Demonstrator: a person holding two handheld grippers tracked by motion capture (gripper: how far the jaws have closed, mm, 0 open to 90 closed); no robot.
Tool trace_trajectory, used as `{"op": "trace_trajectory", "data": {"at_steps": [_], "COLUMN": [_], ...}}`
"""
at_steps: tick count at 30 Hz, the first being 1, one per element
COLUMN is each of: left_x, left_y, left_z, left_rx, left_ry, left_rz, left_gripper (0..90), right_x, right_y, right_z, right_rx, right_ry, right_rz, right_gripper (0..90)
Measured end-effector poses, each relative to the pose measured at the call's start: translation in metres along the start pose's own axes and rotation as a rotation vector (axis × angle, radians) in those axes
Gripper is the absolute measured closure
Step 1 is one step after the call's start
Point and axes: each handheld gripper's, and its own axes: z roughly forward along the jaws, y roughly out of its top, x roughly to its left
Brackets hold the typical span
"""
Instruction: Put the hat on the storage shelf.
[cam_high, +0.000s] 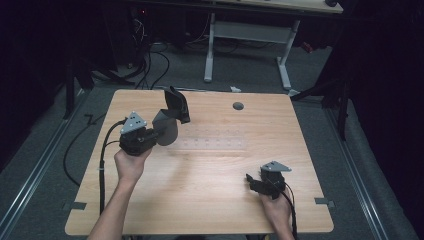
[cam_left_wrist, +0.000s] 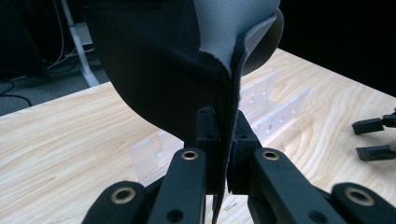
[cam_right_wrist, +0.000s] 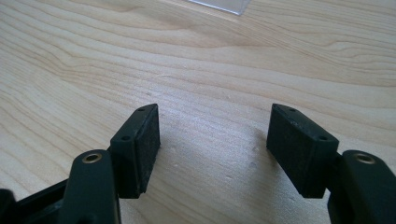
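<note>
- Two claws work over a pale wooden counter (cam_high: 200, 200), one in each of the person's hands.
- Left claw (cam_high: 159, 131), seen in the high view at the counter's left half, is clenched on a dark, flexible pad (cam_high: 172, 115) that looks like a mouse pad: black on one face, grey on the other.
- From the left gripper view, the left claw (cam_left_wrist: 223, 140) pinches the mouse pad (cam_left_wrist: 159, 70) at its thin lower edge; the sheet rises up from the jaws and curls over, black face to the left, grey face (cam_left_wrist: 229, 28) to the right.
- In the high view the pad is lifted off the counter, folded, its upper part tilting away from the person.
- Just beyond the pad a clear plastic rack (cam_high: 212, 140) with upright dividers lies on the counter; it also shows behind the pad in the left gripper view (cam_left_wrist: 261, 107).
- Right claw (cam_high: 250, 181) rests low at the counter's near right, well apart from the pad, jaws released with nothing between them.
- Seen from the right gripper view, the right claw (cam_right_wrist: 212, 149) has its two black pads (cam_right_wrist: 144, 144) spread wide above bare wood grain, with a corner of the clear rack (cam_right_wrist: 224, 4) at the top edge.
- A small round grey grommet (cam_high: 238, 105) sits in the counter's far side.
</note>
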Motion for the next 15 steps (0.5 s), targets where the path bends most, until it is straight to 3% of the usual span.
{"op": "trace_trajectory", "data": {"at_steps": [6,15], "left_x": [0.005,0.011], "left_y": [-0.003,-0.006], "left_z": [0.009,0.019], "left_rx": [0.012,-0.001], "left_ry": [0.027,0.040], "left_rz": [0.030,0.024], "left_gripper": [86.4,86.5], "right_x": [0.000,0.000], "right_y": [0.000,0.000], "right_z": [0.000,0.000], "right_rx": [-0.001,-0.001], "right_ry": [0.000,0.001], "right_rz": [-0.002,-0.002], "right_gripper": [35.0,35.0]}}
